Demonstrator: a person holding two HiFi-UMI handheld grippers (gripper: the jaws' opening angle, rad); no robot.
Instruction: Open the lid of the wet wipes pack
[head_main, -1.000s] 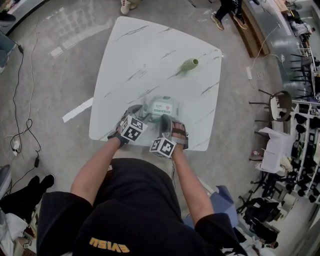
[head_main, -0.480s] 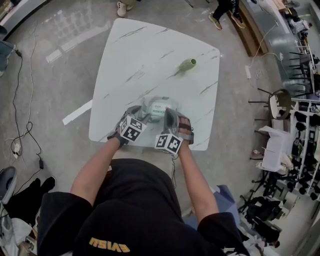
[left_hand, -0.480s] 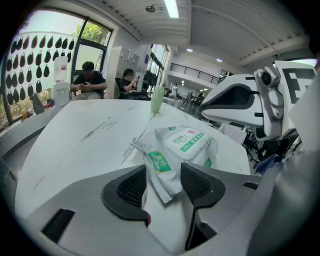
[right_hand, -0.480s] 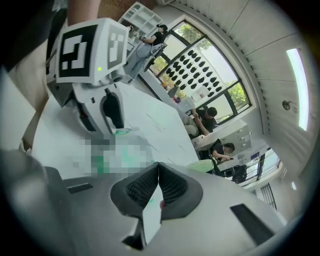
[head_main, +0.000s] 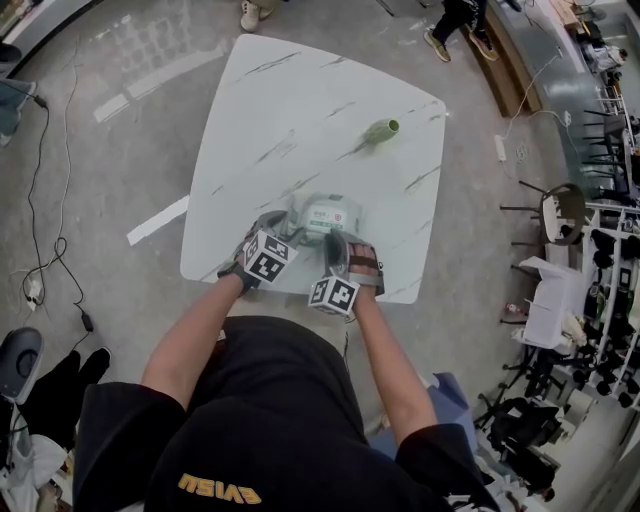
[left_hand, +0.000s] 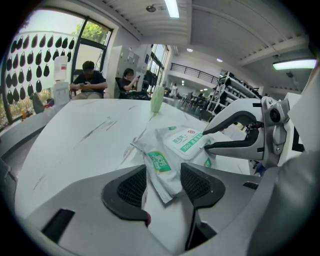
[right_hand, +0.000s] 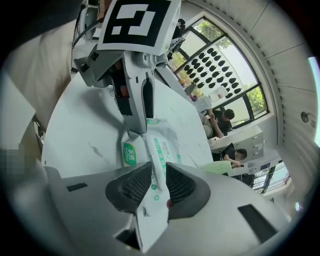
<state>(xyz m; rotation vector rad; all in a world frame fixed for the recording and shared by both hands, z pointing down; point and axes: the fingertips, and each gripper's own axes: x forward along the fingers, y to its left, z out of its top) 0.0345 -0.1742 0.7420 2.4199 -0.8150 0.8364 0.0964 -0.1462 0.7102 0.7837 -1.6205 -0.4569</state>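
The white wet wipes pack (head_main: 325, 213) lies on the marble table (head_main: 300, 100) near its front edge, and its green-labelled lid (left_hand: 187, 141) lies flat on top. My left gripper (left_hand: 162, 187) is shut on the pack's near sealed end (left_hand: 161, 170). In the head view it sits at the pack's left (head_main: 285, 228). My right gripper (right_hand: 157, 185) is at the pack's right side (head_main: 335, 243). Its jaws are opening, with the pack's side edge (right_hand: 156, 165) standing between the pads. From the left gripper view its fingertips (left_hand: 207, 131) sit apart at the lid's edge.
A green bottle (head_main: 379, 130) lies on its side at the table's far right. Cables (head_main: 40, 200) run over the floor on the left. Chairs and shelving (head_main: 570, 210) stand at the right. Two people (left_hand: 89, 80) sit beyond the table's far end.
The right gripper pushed forward over the pack half a second ago and has drawn back toward me. The left gripper and the pack have stayed put.
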